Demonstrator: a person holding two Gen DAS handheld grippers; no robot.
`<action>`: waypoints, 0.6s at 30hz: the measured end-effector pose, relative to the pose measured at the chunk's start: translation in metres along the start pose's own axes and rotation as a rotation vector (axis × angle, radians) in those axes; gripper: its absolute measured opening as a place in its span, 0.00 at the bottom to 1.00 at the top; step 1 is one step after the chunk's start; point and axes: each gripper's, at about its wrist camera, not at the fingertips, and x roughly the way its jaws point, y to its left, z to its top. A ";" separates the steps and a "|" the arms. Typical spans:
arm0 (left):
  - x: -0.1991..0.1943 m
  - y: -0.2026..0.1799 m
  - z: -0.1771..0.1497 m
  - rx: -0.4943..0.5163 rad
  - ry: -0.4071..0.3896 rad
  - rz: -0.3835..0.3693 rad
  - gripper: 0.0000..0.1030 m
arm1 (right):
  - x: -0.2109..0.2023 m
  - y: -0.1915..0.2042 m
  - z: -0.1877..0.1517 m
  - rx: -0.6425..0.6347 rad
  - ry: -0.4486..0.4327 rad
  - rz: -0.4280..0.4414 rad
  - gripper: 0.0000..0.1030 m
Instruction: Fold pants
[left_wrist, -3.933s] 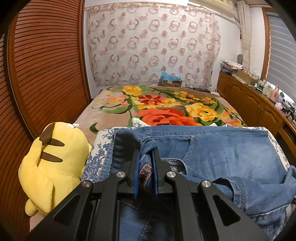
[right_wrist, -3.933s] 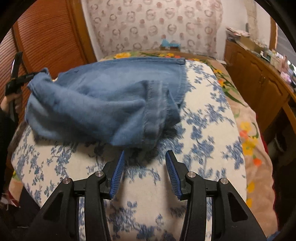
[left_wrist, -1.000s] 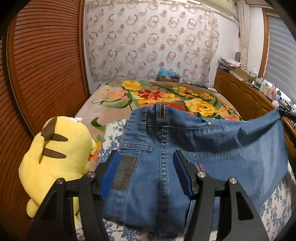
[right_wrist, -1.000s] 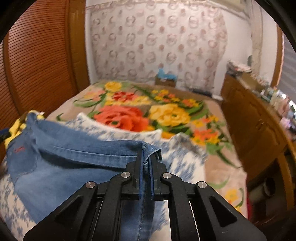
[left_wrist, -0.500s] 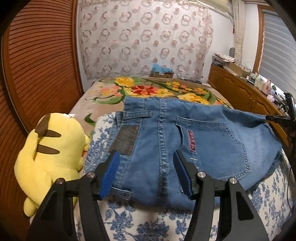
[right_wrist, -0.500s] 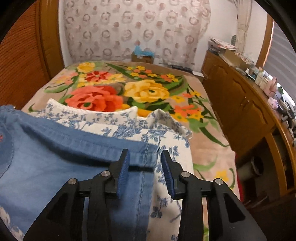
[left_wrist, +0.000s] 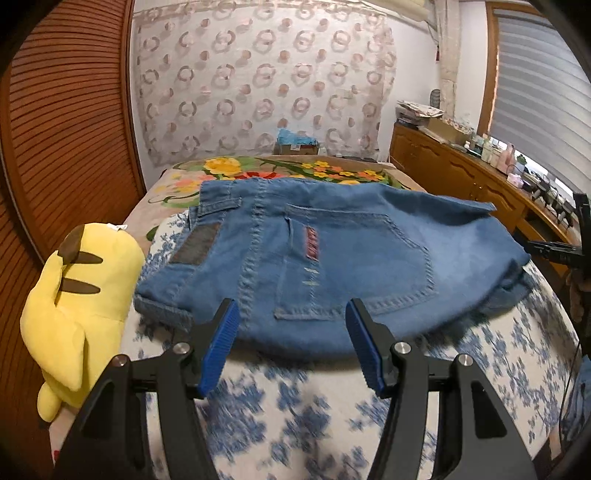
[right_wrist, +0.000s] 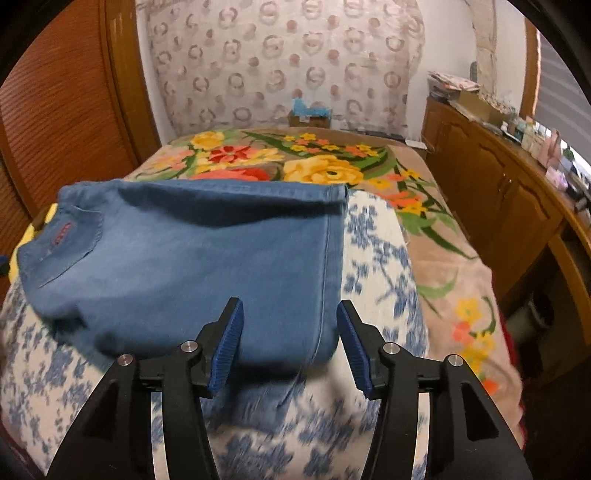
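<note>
Left wrist view: left gripper (left_wrist: 291, 341) jaws spread, holding nothing, one folded pair of jeans (left_wrist: 332, 258) on one blue-floral cloth (left_wrist: 295, 413), one yellow plush (left_wrist: 81, 295) beside; right wrist view: right gripper (right_wrist: 288, 341) likewise released, jeans (right_wrist: 192, 266) just ahead.

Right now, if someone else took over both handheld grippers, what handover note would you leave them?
Left gripper: open, holds nothing, just short of the folded blue denim pants.
Right gripper: open, empty, at the pants' right end.
The pants lie back pocket up on the blue-and-white floral cloth, beside the yellow plush toy.
Done: pants folded into a compact stack and released.
Left: possibly one more fold or smoothing; the near edge looks slightly rumpled.
</note>
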 end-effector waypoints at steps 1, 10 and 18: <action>-0.004 -0.003 -0.002 0.001 -0.002 0.000 0.58 | -0.004 0.001 -0.005 0.011 -0.007 0.007 0.52; -0.041 -0.018 -0.026 0.001 -0.018 -0.003 0.58 | -0.005 0.012 -0.042 0.017 0.031 0.020 0.52; -0.047 -0.016 -0.033 0.003 -0.010 0.031 0.58 | 0.003 0.015 -0.055 0.017 0.045 0.012 0.52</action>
